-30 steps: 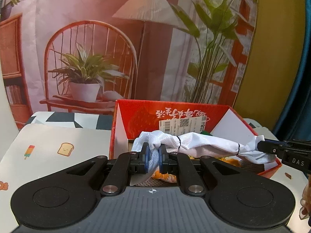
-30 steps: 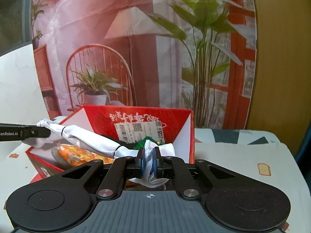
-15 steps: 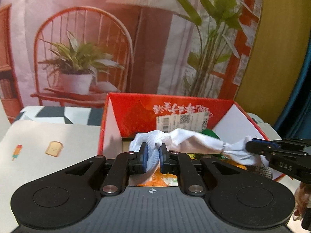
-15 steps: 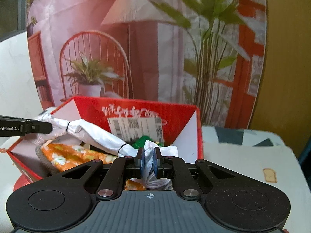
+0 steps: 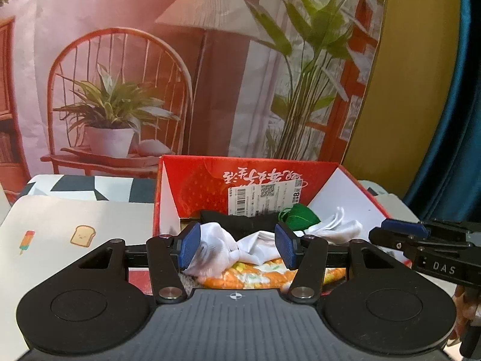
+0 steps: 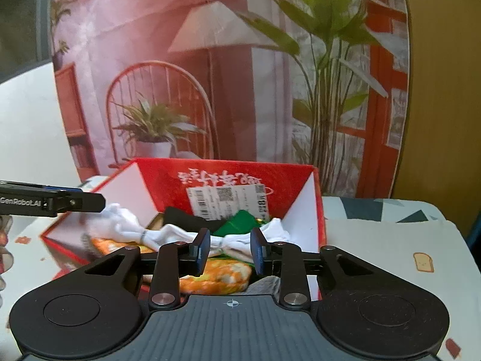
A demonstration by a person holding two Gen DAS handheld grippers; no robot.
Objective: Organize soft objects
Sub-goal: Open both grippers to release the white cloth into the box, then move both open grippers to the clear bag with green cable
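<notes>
Left-wrist view, from left to right: a tablecloth [image 5: 90, 219] printed with a popsicle and a toast slice, then the red box [image 5: 168, 198] standing open on it. The left gripper [image 5: 237, 245] hangs over the near edge of the box; its jaws have just been opening and now stand apart, with one end of the white cloth [image 5: 228, 246] lying loose between the blue pads and not pinched. The cloth, a long bundle tied with thin bands, rests inside the box on top of an orange floral item [image 5: 252, 276]. Behind it lie a black item [image 5: 240, 222] and a green item [image 5: 297, 216], under a barcode label [image 5: 264, 195] on the back wall. At far right the right gripper [image 5: 399, 234] reaches in beside the box's right wall.

Right-wrist view, left to right: the left gripper's finger [image 6: 72, 201] pokes in over the box's left corner, just above the cloth's left end [image 6: 120, 222]. The cloth stretches across the box [image 6: 300, 210] to the right gripper [image 6: 230, 251], whose jaws have also just been opening; they stand parted with the cloth's right end behind and between them, released. The orange item [image 6: 216, 276] shows below the pads. Right of the box lies the tablecloth [image 6: 390, 255].
</notes>
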